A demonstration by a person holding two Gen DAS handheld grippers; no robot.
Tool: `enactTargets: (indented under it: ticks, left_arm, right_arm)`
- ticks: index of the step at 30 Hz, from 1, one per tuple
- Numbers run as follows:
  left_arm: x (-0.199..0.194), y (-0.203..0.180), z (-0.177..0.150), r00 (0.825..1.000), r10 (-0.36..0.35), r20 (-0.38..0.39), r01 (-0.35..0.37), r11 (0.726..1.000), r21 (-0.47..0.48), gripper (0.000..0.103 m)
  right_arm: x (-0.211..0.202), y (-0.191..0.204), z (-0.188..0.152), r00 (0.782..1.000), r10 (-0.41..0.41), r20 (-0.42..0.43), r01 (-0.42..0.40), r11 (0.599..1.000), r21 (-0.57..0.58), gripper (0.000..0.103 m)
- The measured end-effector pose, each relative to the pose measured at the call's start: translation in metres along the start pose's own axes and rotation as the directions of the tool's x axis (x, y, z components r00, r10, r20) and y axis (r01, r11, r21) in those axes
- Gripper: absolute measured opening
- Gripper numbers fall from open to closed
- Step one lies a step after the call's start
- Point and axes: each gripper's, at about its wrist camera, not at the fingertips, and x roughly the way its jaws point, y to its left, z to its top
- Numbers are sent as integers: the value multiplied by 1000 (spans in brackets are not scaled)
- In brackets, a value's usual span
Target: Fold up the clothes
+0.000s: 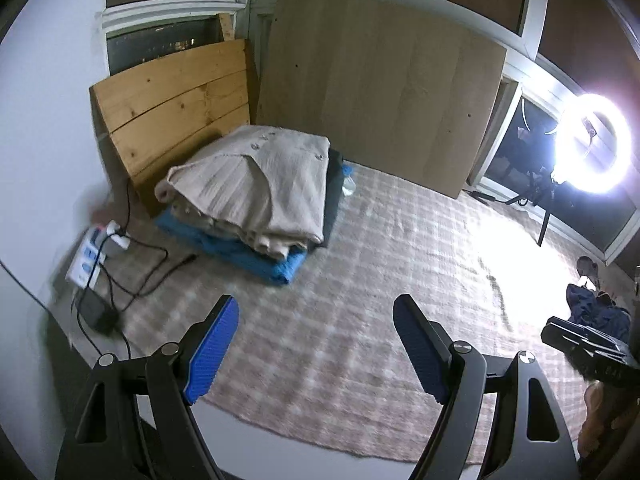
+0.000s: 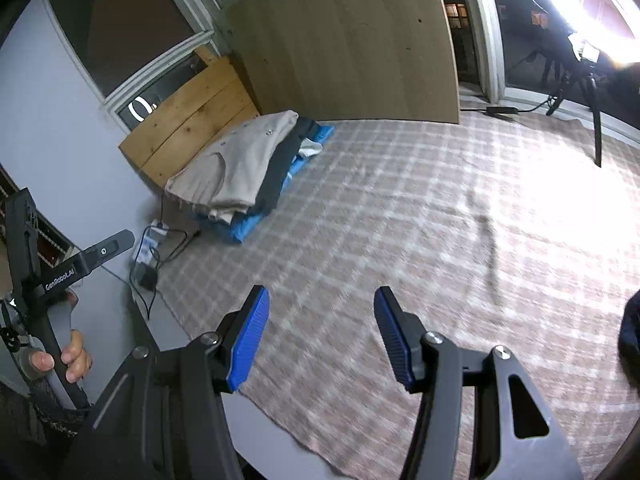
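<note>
Left gripper [image 1: 316, 344]: I see its jaws apart, nothing between them.
Right gripper [image 2: 320, 336]: jaws apart, empty too.
Rug [image 1: 380, 260]: checked, under both.
Folded clothes [image 1: 256, 188]: stacked beyond, beside wooden boards [image 1: 176, 104].

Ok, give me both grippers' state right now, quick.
Left gripper: open, holding nothing, above the checked cloth.
Right gripper: open, holding nothing, over the same cloth.
</note>
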Motion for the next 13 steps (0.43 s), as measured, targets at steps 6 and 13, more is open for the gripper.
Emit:
enactTargets:
  ticks: [6, 13]
  left_arm:
    - [-11, -18, -9, 1000, -12, 17, 12, 1000, -9, 78]
    - [-17, -36, -8, 998, -27, 56, 25, 999, 34, 78]
  right_arm:
    - [-18, -18, -14, 1000, -6, 13, 6, 1000, 14, 54]
    - [-31, -32, -25, 999, -20, 36, 18, 999, 46, 54]
